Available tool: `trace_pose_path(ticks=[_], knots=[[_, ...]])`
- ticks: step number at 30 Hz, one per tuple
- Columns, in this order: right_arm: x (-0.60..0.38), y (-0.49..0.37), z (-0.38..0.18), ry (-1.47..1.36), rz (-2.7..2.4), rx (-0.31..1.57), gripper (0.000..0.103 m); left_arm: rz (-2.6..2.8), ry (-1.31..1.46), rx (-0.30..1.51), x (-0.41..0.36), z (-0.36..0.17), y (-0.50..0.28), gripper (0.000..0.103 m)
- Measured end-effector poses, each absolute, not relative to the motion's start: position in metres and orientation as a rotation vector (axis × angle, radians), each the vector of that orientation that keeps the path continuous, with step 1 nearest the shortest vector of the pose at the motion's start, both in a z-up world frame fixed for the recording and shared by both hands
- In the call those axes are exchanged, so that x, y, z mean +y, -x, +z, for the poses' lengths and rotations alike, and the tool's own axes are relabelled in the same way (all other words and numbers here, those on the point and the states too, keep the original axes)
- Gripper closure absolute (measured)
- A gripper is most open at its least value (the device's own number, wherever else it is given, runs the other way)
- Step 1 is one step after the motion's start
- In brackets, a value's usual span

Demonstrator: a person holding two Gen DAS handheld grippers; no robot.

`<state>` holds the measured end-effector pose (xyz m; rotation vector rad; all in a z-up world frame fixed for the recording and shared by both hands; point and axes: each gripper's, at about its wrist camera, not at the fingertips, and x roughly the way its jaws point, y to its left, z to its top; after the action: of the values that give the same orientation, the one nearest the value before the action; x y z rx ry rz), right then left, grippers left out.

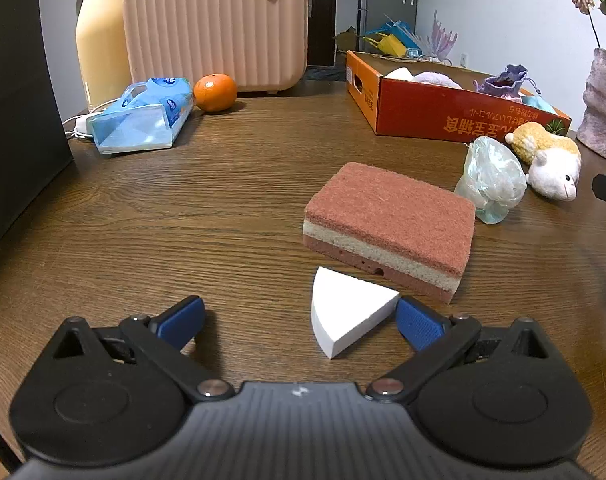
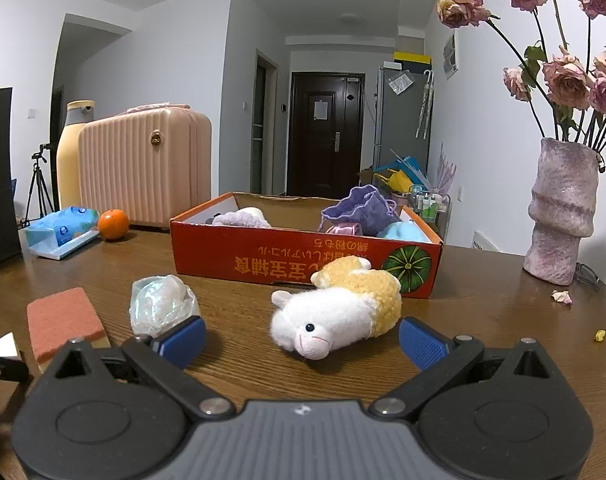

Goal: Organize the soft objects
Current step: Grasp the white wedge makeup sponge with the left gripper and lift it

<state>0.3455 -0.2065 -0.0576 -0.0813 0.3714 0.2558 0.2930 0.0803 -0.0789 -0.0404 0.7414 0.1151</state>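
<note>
Left wrist view, left to right: a tissue pack (image 1: 143,114) and an orange (image 1: 215,92) sit at upper left before a pink case (image 1: 219,24). A white wedge sponge (image 1: 349,312) lies at lower centre, its right corner touching the right pad of the left gripper (image 1: 299,320), whose jaws are spread wide, holding nothing. Just behind the wedge lies a brown scouring sponge (image 1: 391,220).

Right wrist view: a crumpled plastic bag (image 2: 161,304) sits left of centre, beside the left pad. A white-and-yellow plush sheep (image 2: 339,312) lies on its side between the wide-spread, empty fingers of the right gripper (image 2: 303,338). The orange cardboard box (image 2: 303,256) behind it already holds soft items.
</note>
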Motion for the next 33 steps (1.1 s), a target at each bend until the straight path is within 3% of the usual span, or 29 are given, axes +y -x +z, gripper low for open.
trace_pose_path(ticks=[4, 6, 8, 9, 11, 12, 33], knots=[[-0.206, -0.346, -0.058, 0.086, 0.252, 0.373, 0.000, 0.119, 0.039, 0.740, 0.079, -0.079, -0.293, 0.001], [-0.206, -0.346, -0.058, 0.086, 0.251, 0.372, 0.000, 0.116, 0.037, 0.732, 0.079, -0.078, -0.292, 0.009], [-0.206, -0.346, -0.058, 0.086, 0.251, 0.371, 0.000, 0.114, 0.036, 0.717, 0.079, -0.077, -0.290, 0.028], [-0.206, -0.346, -0.058, 0.086, 0.251, 0.371, 0.000, 0.110, 0.034, 0.710, 0.078, -0.076, -0.289, 0.032], [-0.206, -0.346, -0.058, 0.088, 0.250, 0.371, 0.000, 0.100, 0.030, 0.699, 0.077, -0.074, -0.288, 0.058], [-0.206, -0.346, -0.058, 0.087, 0.250, 0.371, 0.000, 0.092, 0.030, 0.693, 0.076, -0.073, -0.287, 0.064], [-0.166, -0.338, -0.053, 0.035, 0.291, 0.353, 0.000, 0.128, 0.038, 0.603, 0.082, -0.060, -0.274, 0.066]])
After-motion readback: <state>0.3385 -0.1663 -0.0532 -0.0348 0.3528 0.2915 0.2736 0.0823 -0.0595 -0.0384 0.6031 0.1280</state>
